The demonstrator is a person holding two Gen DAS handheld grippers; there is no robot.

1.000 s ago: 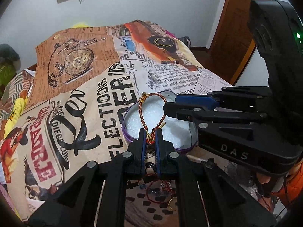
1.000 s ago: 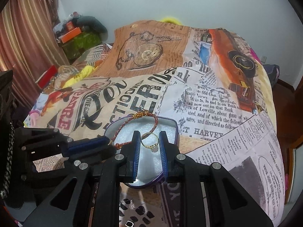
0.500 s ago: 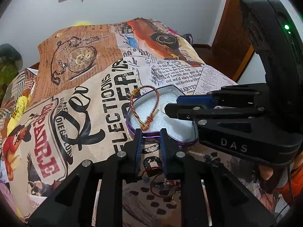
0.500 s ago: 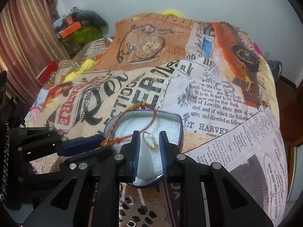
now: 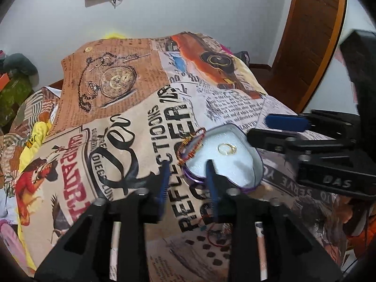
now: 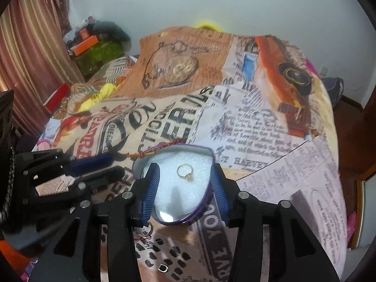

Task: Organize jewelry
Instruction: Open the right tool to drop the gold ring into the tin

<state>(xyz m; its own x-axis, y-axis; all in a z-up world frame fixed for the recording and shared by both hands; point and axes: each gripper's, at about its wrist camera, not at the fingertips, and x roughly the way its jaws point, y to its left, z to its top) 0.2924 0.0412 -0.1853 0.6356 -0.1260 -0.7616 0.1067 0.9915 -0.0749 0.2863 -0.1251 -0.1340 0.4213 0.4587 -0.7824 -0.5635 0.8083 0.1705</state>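
Observation:
A purple heart-shaped tin (image 5: 257, 164) (image 6: 188, 221) lined with white foam sits on the printed bedspread. On the foam lies a gold ring (image 5: 226, 149) (image 6: 185, 171), free of any pad. A red-and-gold cord bracelet (image 5: 190, 145) (image 6: 159, 149) is draped over the tin's left rim, partly outside it. My left gripper (image 5: 186, 176) (image 6: 117, 166) hovers at the tin's near-left edge with its jaws opening and nothing pressed between them. My right gripper (image 6: 184, 185) (image 5: 265, 129) straddles the tin with its jaws opening too, and the ring shows in the gap.
More small jewelry lies on the bedspread just below the tin: a red cord loop (image 5: 216, 235), a ring (image 6: 146, 231) and a small clasp (image 6: 162, 268). A wooden door (image 5: 305, 35) stands on the right, with a curtain (image 6: 28, 58) and piled clutter (image 6: 98, 47) at the left.
Both grippers have opened. The bracelet left the left fingers and now hangs over the tin's left rim. The ring dropped from the right fingers onto the foam.

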